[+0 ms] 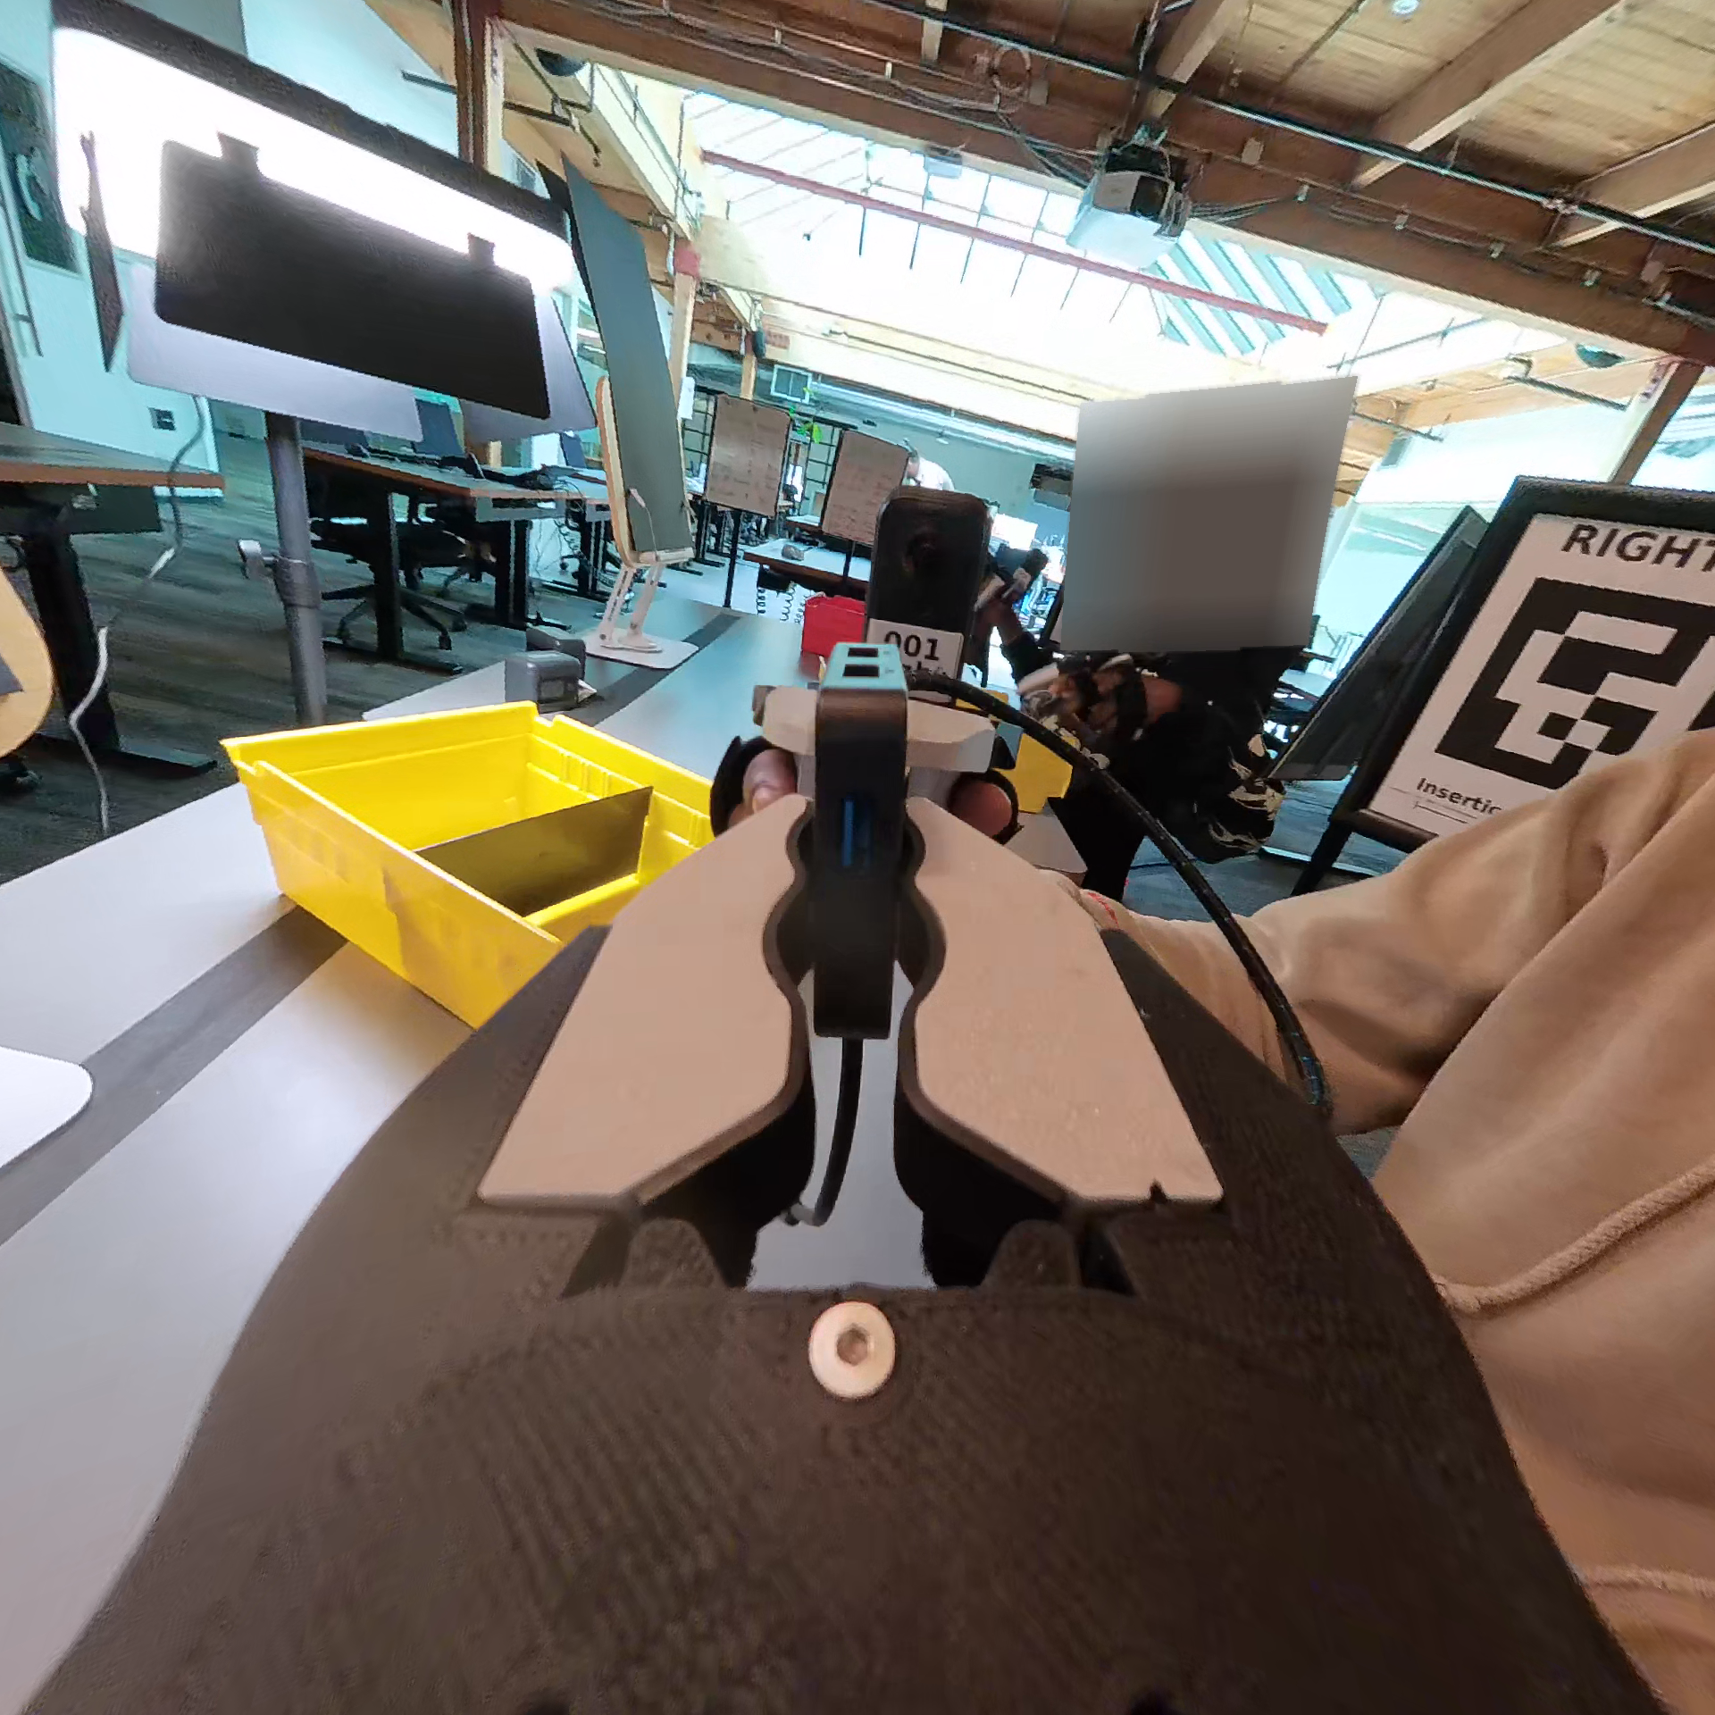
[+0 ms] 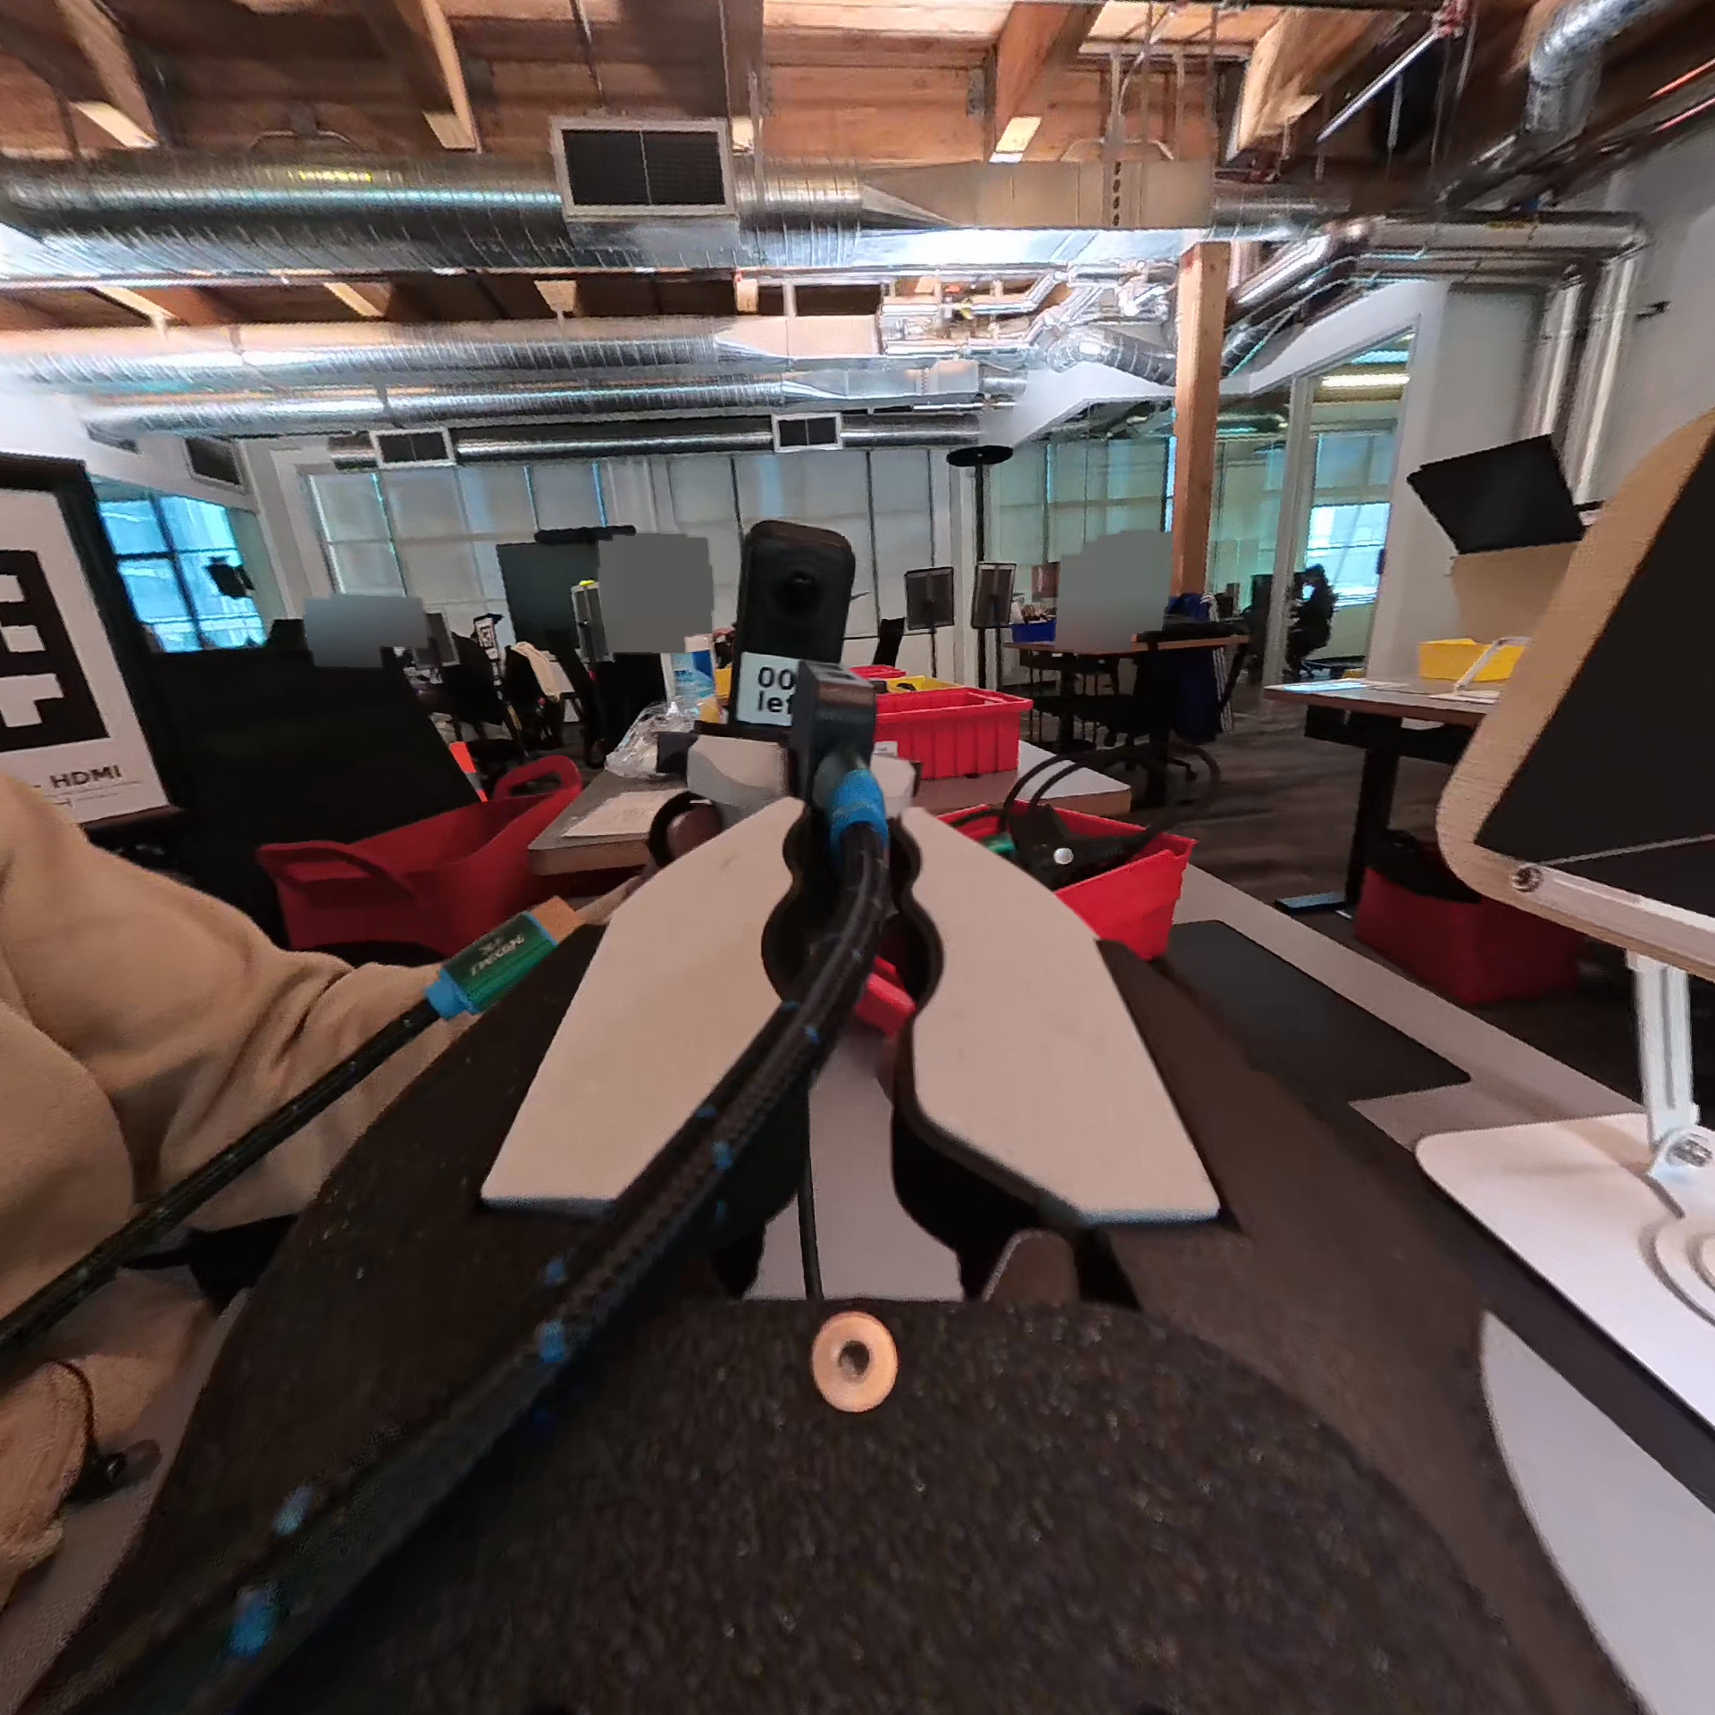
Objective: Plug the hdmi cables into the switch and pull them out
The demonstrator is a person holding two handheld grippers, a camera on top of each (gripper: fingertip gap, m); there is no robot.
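Observation:
My left gripper is shut on the black switch, held upright, with a blue port facing the camera and a thin lead hanging below. My right gripper is shut on the blue-collared plug of a black braided HDMI cable. The plug meets the far end of the switch. The two grippers face each other tip to tip; the right gripper shows beyond the switch. The cable arcs off to the right. A second green and blue HDMI plug lies loose over a beige sleeve.
A yellow bin with a black divider stands on the grey table at left. Red bins stand past the grippers. A white stand with a black panel is at right. A marker board stands at right. My two grippers' fingertips are within a few centimetres of each other.

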